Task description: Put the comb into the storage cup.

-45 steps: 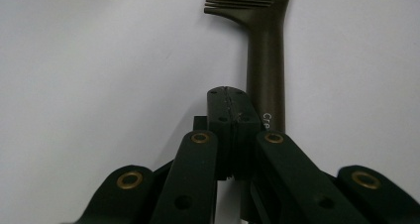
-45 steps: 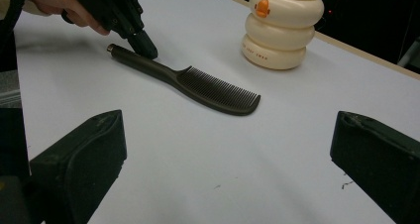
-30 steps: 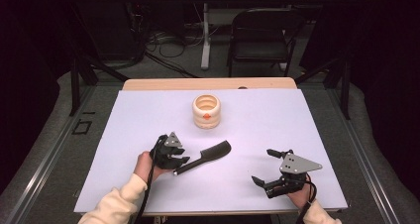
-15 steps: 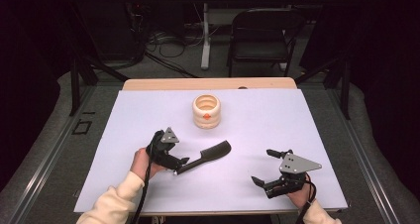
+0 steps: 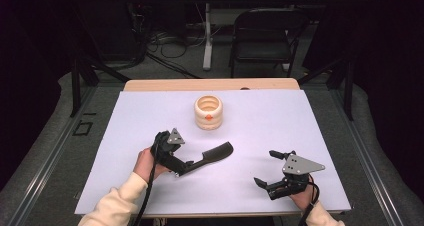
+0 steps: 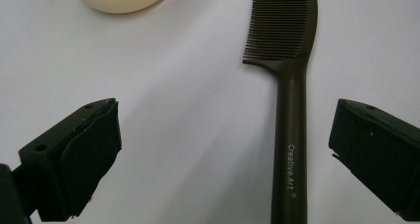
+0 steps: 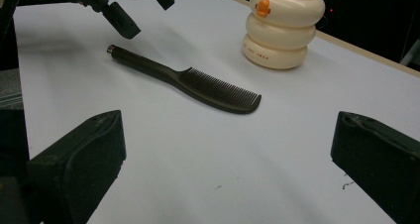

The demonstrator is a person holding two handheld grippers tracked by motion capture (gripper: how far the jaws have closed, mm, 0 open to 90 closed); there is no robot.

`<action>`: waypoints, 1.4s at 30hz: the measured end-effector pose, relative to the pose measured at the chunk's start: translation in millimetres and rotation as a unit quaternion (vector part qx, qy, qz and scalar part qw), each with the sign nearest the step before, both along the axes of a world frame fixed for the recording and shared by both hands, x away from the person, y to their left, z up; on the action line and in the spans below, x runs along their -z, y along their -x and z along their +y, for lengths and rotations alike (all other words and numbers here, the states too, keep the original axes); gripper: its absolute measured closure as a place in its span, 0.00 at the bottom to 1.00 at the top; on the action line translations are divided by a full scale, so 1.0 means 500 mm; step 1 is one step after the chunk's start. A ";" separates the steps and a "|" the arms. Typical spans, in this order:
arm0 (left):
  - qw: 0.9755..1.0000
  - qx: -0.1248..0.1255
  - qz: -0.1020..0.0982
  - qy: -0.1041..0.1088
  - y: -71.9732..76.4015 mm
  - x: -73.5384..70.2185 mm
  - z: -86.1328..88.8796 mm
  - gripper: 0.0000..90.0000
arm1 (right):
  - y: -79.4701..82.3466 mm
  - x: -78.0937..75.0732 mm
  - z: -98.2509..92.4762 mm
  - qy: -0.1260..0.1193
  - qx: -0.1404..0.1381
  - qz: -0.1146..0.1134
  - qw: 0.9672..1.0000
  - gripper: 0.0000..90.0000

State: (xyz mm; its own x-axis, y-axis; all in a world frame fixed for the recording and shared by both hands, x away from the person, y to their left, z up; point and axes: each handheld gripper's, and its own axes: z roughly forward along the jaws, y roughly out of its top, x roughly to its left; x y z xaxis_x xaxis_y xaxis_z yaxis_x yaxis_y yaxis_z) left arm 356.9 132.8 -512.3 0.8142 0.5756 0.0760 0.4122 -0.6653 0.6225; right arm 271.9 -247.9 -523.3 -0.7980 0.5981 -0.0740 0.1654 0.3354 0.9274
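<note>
A black comb (image 5: 215,153) lies flat on the white table (image 5: 300,121), teeth toward the far right. In the left gripper view its handle (image 6: 289,149) runs up between the jaws, nearer the right one, and neither pad touches it. My left gripper (image 5: 176,162) sits at the handle's end, open; its jaws have just been opening. A cream ribbed cup (image 5: 208,112) with an orange duck mark stands behind the comb. My right gripper (image 5: 265,167) rests near the front right, open with nothing between its jaws (image 7: 228,144). From there the comb (image 7: 198,83) and cup (image 7: 282,28) lie ahead.
The white sheet covers a wooden tabletop whose far edge (image 5: 210,84) shows. A black chair (image 5: 265,33) and floor cables stand beyond the table. Bare white surface lies between the two grippers and to the right of the cup.
The left gripper's jaws have spread apart off the comb's handle, and the hand has shifted slightly. The comb stays in place on the table. The right gripper has not moved.
</note>
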 end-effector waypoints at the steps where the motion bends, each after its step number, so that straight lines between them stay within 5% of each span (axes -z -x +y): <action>1: 1.000 0.002 -0.001 -0.004 0.000 -0.001 -0.002 0.00 | 0.000 0.000 0.000 0.000 -0.001 0.000 1.000 0.00; 18: 0.999 0.027 0.021 -0.040 -0.009 0.007 -0.065 0.00 | -0.001 0.002 0.001 0.003 0.000 0.008 1.000 0.00; 32: 0.994 0.037 0.051 -0.086 -0.018 0.017 -0.110 0.01 | -0.001 0.003 0.002 0.003 -0.001 0.012 1.000 0.00; 35: 0.993 0.040 0.059 -0.096 -0.019 0.022 -0.116 0.06 | -0.001 0.003 0.002 0.001 -0.001 0.011 1.000 0.00; 36: 0.992 0.041 0.063 -0.098 -0.019 0.024 -0.117 0.18 | -0.001 0.003 0.002 0.003 -0.002 0.012 1.000 0.00; 42: 0.987 0.045 0.098 -0.117 -0.024 0.034 -0.127 0.40 | -0.002 0.004 0.002 0.004 -0.002 0.013 1.000 0.00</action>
